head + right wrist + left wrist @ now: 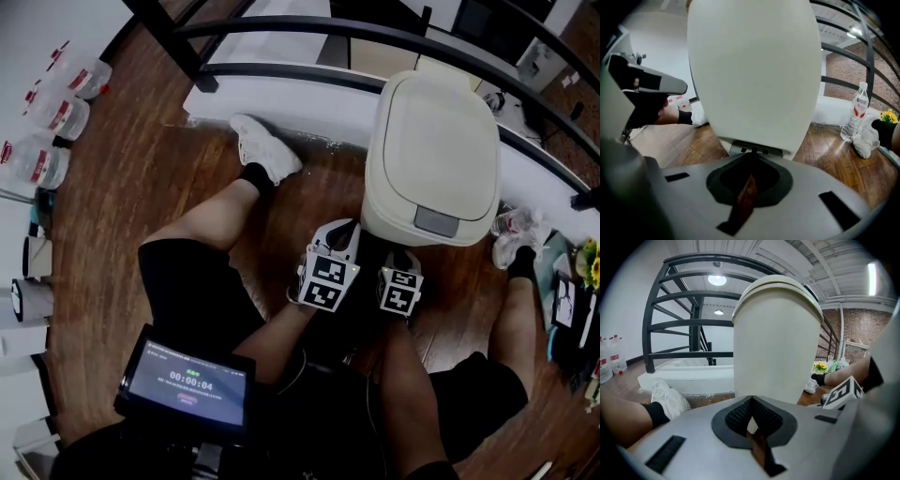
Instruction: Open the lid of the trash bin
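Head view: the cream bin (427, 155) stands on the wooden floor (141, 178) between a seated person's spread legs, its lid (441, 136) down flat. A grey tab (437, 222) juts out at its near side. Both grippers are low, just near of the bin. The left gripper (339, 242) points at the bin's left near corner, and the right gripper (403, 272) is beside it, below the tab.

Left gripper view: the left gripper (751, 401) has its jaws closed tip to tip with nothing between them, close to the bin wall (776, 343).

Right gripper view: the right gripper (751, 157) is likewise closed and empty, its tips just under the tab (750, 149) at the bin's foot. A bottle (855, 112) stands on the floor to the right, apart from the bin.
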`<move>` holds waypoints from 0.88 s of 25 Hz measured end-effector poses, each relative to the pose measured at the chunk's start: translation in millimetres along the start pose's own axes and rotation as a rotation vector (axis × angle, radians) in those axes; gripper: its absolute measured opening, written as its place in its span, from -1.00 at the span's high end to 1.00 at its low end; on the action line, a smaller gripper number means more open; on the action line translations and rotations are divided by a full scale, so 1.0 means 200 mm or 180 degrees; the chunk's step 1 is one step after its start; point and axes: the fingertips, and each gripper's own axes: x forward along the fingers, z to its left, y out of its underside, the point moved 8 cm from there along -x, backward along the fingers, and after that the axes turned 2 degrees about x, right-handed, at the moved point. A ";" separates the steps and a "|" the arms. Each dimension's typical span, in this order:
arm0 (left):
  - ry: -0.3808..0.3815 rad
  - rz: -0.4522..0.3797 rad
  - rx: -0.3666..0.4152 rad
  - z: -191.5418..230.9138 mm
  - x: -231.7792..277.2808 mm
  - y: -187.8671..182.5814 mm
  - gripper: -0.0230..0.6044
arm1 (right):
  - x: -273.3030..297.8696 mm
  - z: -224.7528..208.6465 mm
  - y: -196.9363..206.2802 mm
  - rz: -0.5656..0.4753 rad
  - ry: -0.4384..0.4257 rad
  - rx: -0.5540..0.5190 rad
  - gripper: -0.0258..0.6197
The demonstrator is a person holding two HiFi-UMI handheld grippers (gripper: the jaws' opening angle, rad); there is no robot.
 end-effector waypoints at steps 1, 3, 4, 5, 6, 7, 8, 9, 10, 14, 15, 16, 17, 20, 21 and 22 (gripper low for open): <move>0.0004 -0.0005 0.0004 0.01 0.01 0.00 0.93 | 0.02 -0.01 0.01 0.0013 0.0008 0.0017 0.91; 0.0014 0.0002 0.0014 0.02 0.03 0.00 0.93 | 0.06 -0.02 0.02 0.0029 0.0032 0.0023 0.91; 0.0018 0.0022 0.0016 0.03 0.04 0.01 0.93 | 0.07 -0.02 0.03 0.0041 0.0041 0.0031 0.91; 0.0022 0.0049 0.0011 0.04 0.05 0.01 0.93 | 0.08 -0.02 0.02 0.0055 0.0045 0.0047 0.91; 0.0029 0.0078 0.0002 0.05 0.06 0.01 0.93 | 0.09 -0.01 0.02 0.0066 0.0047 0.0063 0.91; 0.0039 0.0107 -0.0007 0.06 0.06 0.02 0.93 | 0.11 -0.01 0.02 0.0076 0.0051 0.0069 0.91; 0.0051 0.0135 -0.0014 0.07 0.07 0.02 0.93 | 0.12 -0.02 0.02 0.0086 0.0058 0.0068 0.91; 0.0061 0.0165 -0.0022 0.07 0.07 0.03 0.93 | 0.13 -0.02 0.03 0.0094 0.0062 0.0065 0.91; 0.0068 0.0192 -0.0028 0.07 0.08 0.04 0.93 | 0.15 -0.02 0.03 0.0098 0.0059 0.0063 0.91; 0.0072 0.0222 -0.0066 0.07 0.08 0.06 0.93 | 0.18 -0.03 0.03 0.0195 0.0027 -0.0038 0.91; 0.0078 0.0234 -0.0068 0.06 0.08 0.06 0.93 | 0.18 -0.03 0.03 0.0244 0.0024 -0.0058 0.91; 0.0085 0.0246 -0.0066 0.05 0.08 0.06 0.93 | 0.18 -0.03 0.03 0.0296 0.0033 -0.0069 0.91; 0.0093 0.0254 -0.0063 0.05 0.08 0.06 0.93 | 0.18 -0.03 0.04 0.0343 0.0049 -0.0063 0.91; 0.0127 0.0244 -0.0027 0.03 0.08 0.07 0.93 | 0.18 -0.04 0.07 0.0376 0.0072 0.0017 0.91; 0.0132 0.0245 -0.0014 0.03 0.08 0.07 0.93 | 0.18 -0.04 0.07 0.0374 0.0076 0.0028 0.91; 0.0130 0.0257 -0.0016 0.03 0.08 0.08 0.93 | 0.18 -0.04 0.07 0.0378 0.0079 0.0024 0.91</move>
